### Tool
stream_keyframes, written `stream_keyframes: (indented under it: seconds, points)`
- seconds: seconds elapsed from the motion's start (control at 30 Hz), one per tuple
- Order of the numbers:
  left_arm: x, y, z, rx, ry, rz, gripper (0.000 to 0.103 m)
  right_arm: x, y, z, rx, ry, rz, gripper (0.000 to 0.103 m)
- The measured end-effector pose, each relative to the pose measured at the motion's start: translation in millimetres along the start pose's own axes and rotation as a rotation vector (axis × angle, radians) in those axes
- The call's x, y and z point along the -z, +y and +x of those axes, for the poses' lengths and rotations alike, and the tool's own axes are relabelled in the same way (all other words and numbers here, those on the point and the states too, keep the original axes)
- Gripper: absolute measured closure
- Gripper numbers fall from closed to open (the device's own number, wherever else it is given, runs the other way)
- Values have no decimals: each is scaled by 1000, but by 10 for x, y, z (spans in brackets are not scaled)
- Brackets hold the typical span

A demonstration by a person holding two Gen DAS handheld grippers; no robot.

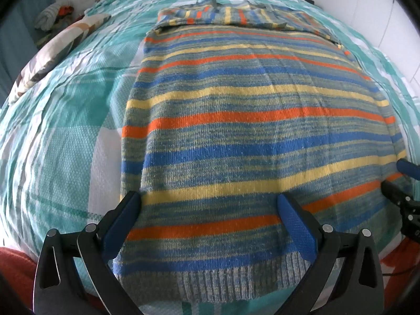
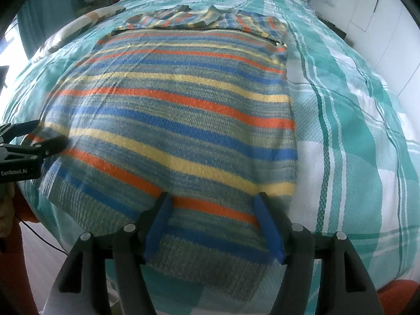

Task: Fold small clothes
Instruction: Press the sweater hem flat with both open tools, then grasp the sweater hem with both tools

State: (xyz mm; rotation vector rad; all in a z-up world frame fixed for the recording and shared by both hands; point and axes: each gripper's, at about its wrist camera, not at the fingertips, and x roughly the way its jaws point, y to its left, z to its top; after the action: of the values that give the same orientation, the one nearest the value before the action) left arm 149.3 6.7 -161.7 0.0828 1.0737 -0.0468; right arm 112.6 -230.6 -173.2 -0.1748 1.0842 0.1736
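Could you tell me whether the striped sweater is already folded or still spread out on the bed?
Mostly spread: the striped sweater lies flat on the bed, only its sleeves folded across the top.

I count one striped sweater [image 1: 252,120], lying on one teal plaid bedspread [image 1: 68,141]. I see one patterned pillow [image 1: 56,50] at the bed's left edge, and one bundle of cloth [image 1: 53,15] beyond it. I have two grippers: left gripper [image 1: 210,202], right gripper [image 2: 212,200].

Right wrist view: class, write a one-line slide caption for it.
Open right gripper poised over the ribbed hem of a striped sweater lying flat on a teal plaid bed, sleeves folded across the top.
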Motion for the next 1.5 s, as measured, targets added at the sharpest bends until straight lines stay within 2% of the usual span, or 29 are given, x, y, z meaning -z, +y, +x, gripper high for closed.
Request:
stream_keyframes:
  seconds: [0.33,0.93,1.0,1.03,1.13,1.17,1.23,1.3,1.37,1.43,1.47,1.5]
  points:
    - [33,-18,1,-11,-23,3,0,-13,38,11,29,21,-7,34]
    - [65,-43,0,-15,-51,10,0,55,75,18,65,-17,-34,30]
    - [85,-50,-27,-6,-22,33,0,63,77,6,64,-14,-36,30]
    - [105,-42,-62,8,18,51,0,67,78,2,64,-6,-37,30]
    - [202,40,-236,44,131,105,2,181,56,-87,24,70,-53,26]
    - [248,119,-367,53,130,97,2,226,45,-127,10,97,-62,26]
    - [311,370,-692,88,49,31,1,342,-47,-258,-39,131,-45,29]
    - [299,662,-846,93,-7,-67,1,451,-283,-530,-105,44,63,28]
    - [249,874,-734,122,4,-169,1,492,-583,-733,-120,-50,197,27]
    - [204,946,-362,170,119,-234,2,455,-828,-683,-195,-69,311,26]
    - [215,914,-175,185,195,-234,5,429,-869,-602,-226,-51,330,26]
    - [235,872,-89,177,230,-218,8,405,-883,-492,-263,-29,338,26]
